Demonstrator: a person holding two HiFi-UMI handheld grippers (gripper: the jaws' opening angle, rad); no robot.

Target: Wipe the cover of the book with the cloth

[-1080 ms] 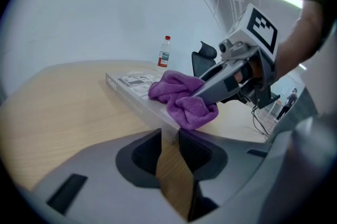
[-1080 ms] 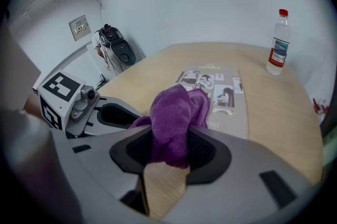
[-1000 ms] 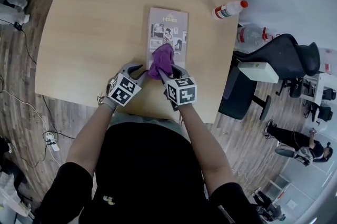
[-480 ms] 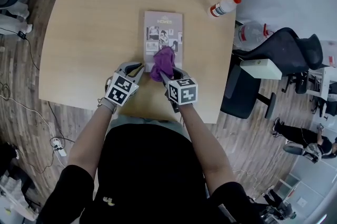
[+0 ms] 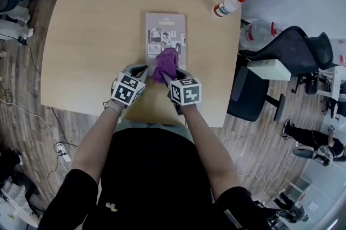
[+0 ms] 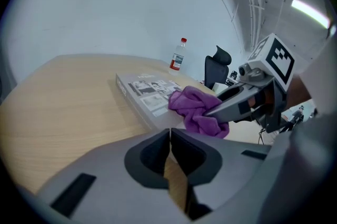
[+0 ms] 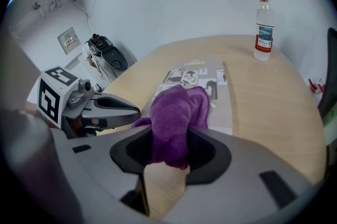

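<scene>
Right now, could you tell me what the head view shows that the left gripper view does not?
Only the head view shows the person's black-clad torso and the wood-plank floor. Only the left gripper view shows, close up, the left hand-held gripper with its jaws together and nothing between them. Both show the purple cloth bunched on the grey picture-covered book and gripped by the right hand-held gripper, plus the red-capped clear plastic bottle and the black office chair.
</scene>
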